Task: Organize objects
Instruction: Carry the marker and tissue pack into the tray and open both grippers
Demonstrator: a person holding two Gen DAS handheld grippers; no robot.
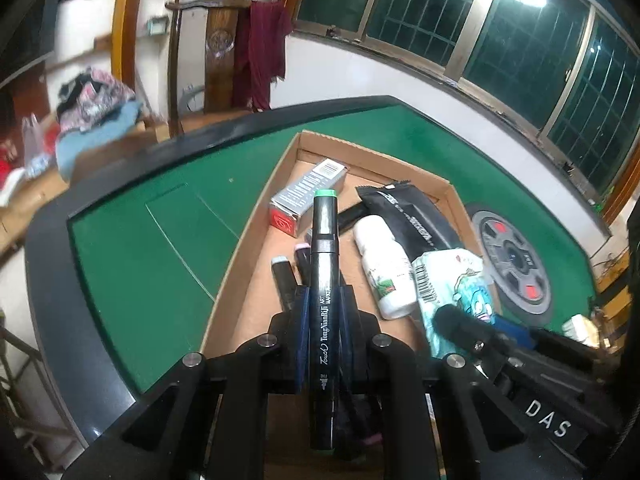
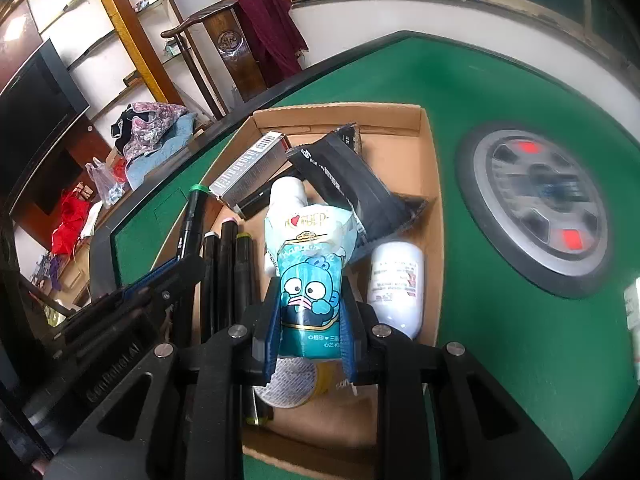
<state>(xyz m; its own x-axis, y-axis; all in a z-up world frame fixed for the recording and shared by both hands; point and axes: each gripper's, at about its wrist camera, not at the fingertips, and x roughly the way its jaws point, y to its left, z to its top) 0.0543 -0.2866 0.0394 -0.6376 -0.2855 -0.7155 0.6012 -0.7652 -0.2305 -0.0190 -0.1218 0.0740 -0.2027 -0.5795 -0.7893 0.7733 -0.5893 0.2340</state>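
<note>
My left gripper (image 1: 325,294) is shut on a black art marker (image 1: 325,264) with a green cap, held lengthwise above the left side of a cardboard tray (image 1: 256,216). My right gripper (image 2: 310,304) is shut on a pale blue tissue pack (image 2: 310,276) printed with a cartoon fish, low over the tray's middle (image 2: 434,184). In the tray lie three more markers (image 2: 228,268), a grey carton (image 2: 250,176), a black foil packet (image 2: 352,184) and two white bottles (image 2: 394,280). The right wrist view shows the green-capped marker (image 2: 192,220) at its left.
The tray rests on a green felt table (image 1: 140,248) with a black rim. A round grey disc (image 2: 536,208) with red squares is set into the felt right of the tray. Behind the table are a wooden chair with a maroon cloth (image 1: 260,52), shelves and barred windows.
</note>
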